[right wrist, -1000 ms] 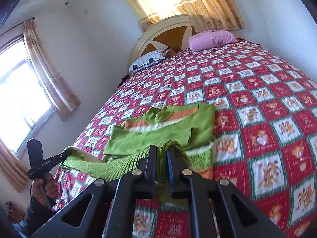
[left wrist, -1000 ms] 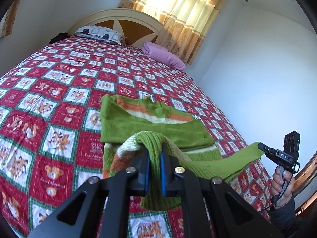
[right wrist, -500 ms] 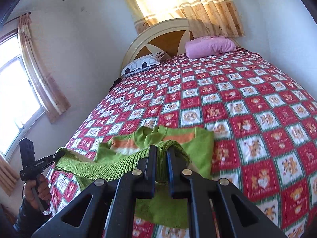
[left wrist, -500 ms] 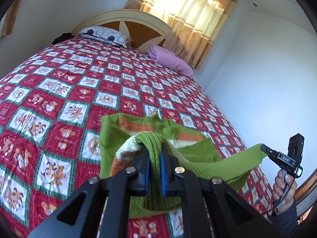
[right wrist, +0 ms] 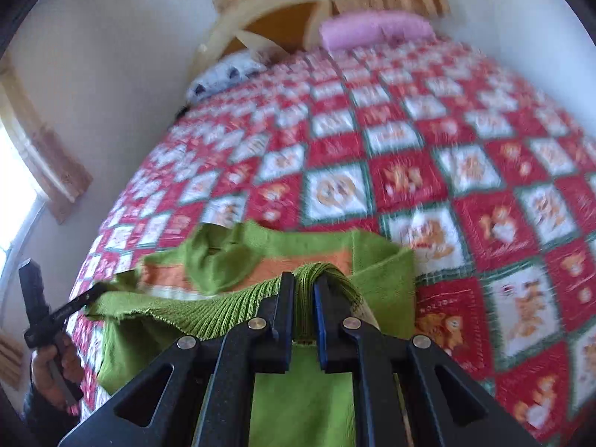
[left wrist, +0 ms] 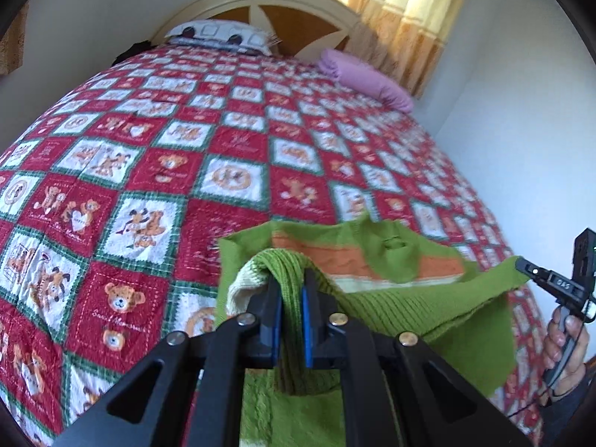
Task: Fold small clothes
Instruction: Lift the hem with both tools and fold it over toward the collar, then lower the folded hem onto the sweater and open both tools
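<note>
Both hand-held grippers are clamped onto the same green knit sweater point(left wrist: 428, 309), each pinching one end of its ribbed hem. The left hand-held gripper point(left wrist: 288, 298) has a bunch of ribbed green fabric squeezed between its blue-lined fingers point(left wrist: 275, 320), with a cream bit of the knit bulging out just left of the tips. The right hand-held gripper point(right wrist: 303, 298) is doing the same thing on its end, hem wedged tight between its fingers point(right wrist: 320, 316). The hem runs stretched between the two, held up off the bed point(left wrist: 149, 156), and the rest of the sweater hangs down below both sets of fingers. Just ahead of the tips you can see the sweater's collar and its orange and cream stripe lying on the red teddy-bear quilt point(right wrist: 465, 186). Far ahead, up by the headboard point(left wrist: 283, 11), there's a patterned pillow point(left wrist: 219, 33) and a pink pillow point(left wrist: 365, 78). The right wrist view is pretty blurry.
</note>
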The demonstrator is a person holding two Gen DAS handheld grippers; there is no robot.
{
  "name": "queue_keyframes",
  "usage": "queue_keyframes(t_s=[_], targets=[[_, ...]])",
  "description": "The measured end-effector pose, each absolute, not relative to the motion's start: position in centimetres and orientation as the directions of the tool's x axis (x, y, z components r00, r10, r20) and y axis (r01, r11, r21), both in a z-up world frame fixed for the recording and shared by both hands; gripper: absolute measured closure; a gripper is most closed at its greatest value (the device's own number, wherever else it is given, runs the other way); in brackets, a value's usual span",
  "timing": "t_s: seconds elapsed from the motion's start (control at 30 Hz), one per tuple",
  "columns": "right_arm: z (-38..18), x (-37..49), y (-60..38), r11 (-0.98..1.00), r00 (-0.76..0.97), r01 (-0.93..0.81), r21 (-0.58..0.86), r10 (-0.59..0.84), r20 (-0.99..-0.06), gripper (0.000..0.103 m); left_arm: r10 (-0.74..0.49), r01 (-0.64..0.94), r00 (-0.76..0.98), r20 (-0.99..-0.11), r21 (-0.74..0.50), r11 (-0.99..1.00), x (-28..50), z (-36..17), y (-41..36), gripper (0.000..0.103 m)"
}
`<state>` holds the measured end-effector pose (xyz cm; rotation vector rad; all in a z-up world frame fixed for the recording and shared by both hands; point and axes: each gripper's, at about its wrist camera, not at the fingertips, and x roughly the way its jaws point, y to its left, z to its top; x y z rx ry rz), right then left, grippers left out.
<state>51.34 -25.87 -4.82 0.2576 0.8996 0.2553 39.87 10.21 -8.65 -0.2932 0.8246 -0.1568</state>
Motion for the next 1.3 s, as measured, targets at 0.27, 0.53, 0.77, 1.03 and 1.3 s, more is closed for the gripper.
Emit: queue_keyframes(t_s=[0.27, 0.53, 0.77, 1.03, 1.3], targets=[[-7.3, 49.5, -28.5, 0.963, 0.635, -0.039, 0.267, 0.231, -0.738, 0.039, -0.057, -0.115, 0.730, -0.681, -0.204, 0.972, 37.6, -9.3, 13.6, 0.034], [-8.2, 50.1, -25.2, 0.985, 0.604, -0.159, 0.066, 0.150, -0.783, 0.039, 0.050, 0.004, 0.716, -0.696, 0.076, 0.997, 36.6, -10.3, 9.3, 0.022], [-10.6, 53.8, -25.0, 0.993, 0.547, -0.121, -0.009, 0.059, -0.835, 0.048, 0.244, -0.049, 0.687, -0.684, 0.292, 0.955, 41.2, -12.4, 6.7, 0.022], [-10.9, 52.8, -23.1, 0.984, 0.612, -0.173, -0.051, 0.066, -0.788, 0.083, 0.233, 0.020, 0.715, -0.660, 0.352, 0.936, 43.0, -13.0, 5.3, 0.042], [-10.0, 53.7, -24.4, 0.994, 0.631, -0.109, 0.003, 0.072, -0.772, 0.098, 0.133, 0.006, 0.704, -0.698, 0.193, 0.981, 43.4, -12.2, 6.4, 0.088]])
